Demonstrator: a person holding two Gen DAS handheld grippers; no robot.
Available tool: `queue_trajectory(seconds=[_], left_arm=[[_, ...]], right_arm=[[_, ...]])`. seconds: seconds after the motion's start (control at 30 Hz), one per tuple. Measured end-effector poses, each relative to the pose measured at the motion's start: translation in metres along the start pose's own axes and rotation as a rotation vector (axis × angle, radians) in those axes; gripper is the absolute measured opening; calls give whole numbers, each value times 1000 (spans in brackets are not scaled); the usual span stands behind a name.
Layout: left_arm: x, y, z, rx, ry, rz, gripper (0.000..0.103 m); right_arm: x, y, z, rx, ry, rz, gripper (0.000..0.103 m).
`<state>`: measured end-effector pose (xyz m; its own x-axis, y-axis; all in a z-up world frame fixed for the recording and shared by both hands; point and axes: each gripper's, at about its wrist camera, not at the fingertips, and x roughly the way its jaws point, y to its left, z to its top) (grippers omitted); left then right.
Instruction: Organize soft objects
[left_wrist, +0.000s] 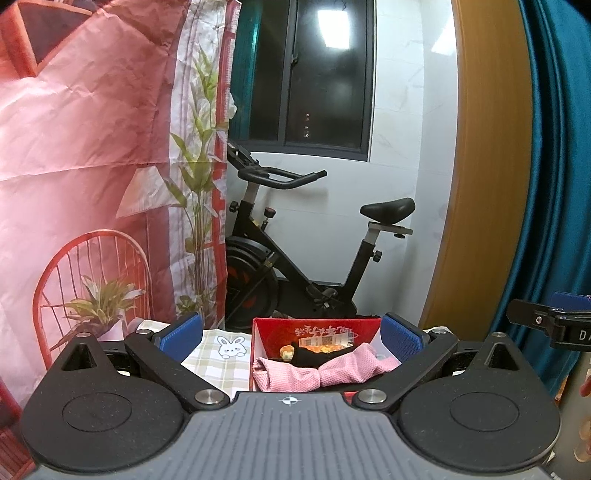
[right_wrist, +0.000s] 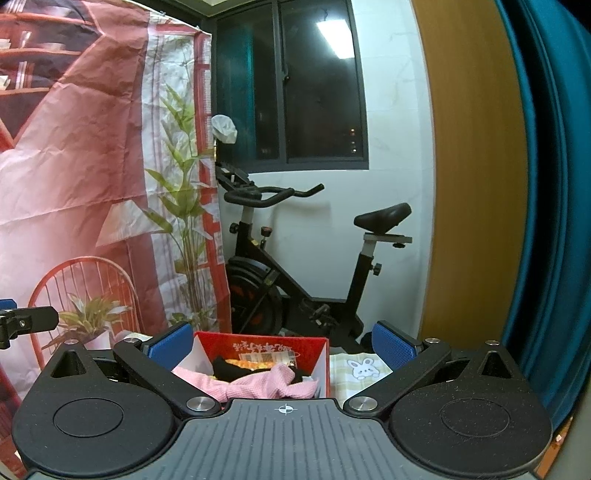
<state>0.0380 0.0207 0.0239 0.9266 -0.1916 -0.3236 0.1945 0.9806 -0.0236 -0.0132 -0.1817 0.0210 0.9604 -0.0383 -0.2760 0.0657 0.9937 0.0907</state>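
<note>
both wrist views sit low, side by side, facing the red box (left_wrist: 317, 332) and exercise bike (right_wrist: 295, 280).

The left gripper (left_wrist: 291, 334) is held level with its jaws spread wide, nothing between them. The right gripper (right_wrist: 282, 341) is likewise held level and spread, just beside it.

- Indoor artificial light, fairly bright, warm cast; night outside the window (left_wrist: 317, 74), glass dark.
- Ceiling lamp reflection (left_wrist: 334, 27) glares white on the pane in both views.
- Strong fisheye bend at edges: wooden door frame (left_wrist: 487, 155) and teal curtain (right_wrist: 546, 184) curve.
- Focus sharp overall; corners vignette dark.
- Soft shadows behind exercise bike (right_wrist: 295, 266).
</note>
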Motion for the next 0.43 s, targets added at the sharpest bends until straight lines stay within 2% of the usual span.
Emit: queue_trajectory(seconds=[0.43], left_arm=[[0,2,-1,-9,-1,-12,103]], right_arm=[[1,-1,0,-2,3,2,103]])
